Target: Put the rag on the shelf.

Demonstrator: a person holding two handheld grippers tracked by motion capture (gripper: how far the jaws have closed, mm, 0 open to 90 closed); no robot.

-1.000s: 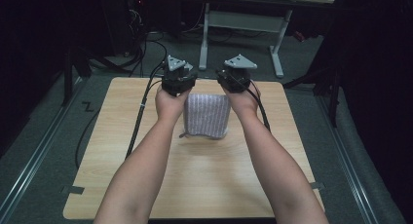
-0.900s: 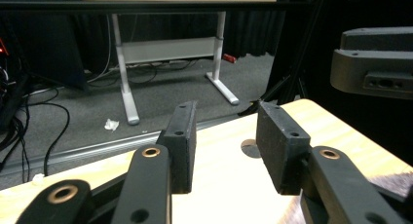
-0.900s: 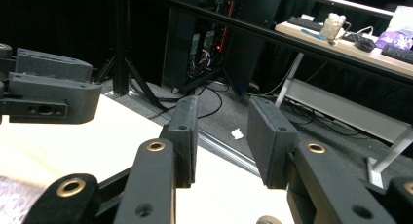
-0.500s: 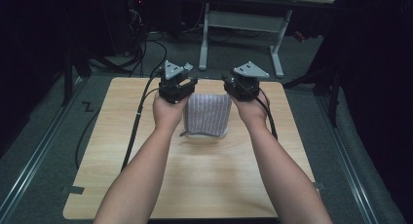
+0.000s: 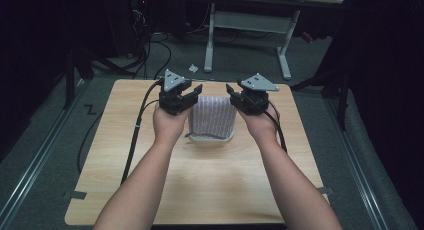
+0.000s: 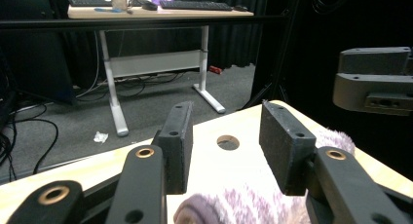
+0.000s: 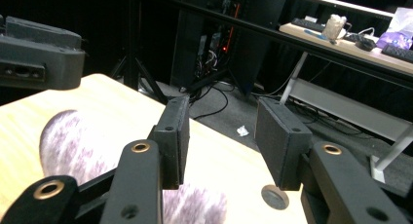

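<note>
Two grippers flank a folded towel (image 5: pixel 213 116) at the far middle of a wooden table (image 5: pixel 210 185), each held in one of a person's hands. Left gripper (image 5: pixel 194 91) sits just beside the towel's far left corner, its jaws spread well apart with nothing between them; the left gripper view shows bare tabletop and a round hole (image 6: pixel 228 142) in the gap, the towel's fuzzy purple-and-white edge below. Right gripper (image 5: pixel 231 90) mirrors it at the far right corner, jaws equally wide and empty, with the towel lying down and to the left in its own view. Both point inward toward each other across the towel's far edge. The towel lies flat, a near-square stack with its stripes running near to far; its long axis is hard to tell. Cables (image 5: pixel 134 135) trail off the table's left side. Beyond the table stands a desk (image 5: pixel 250 25) on the carpeted floor (image 5: pixel 45 120).
</note>
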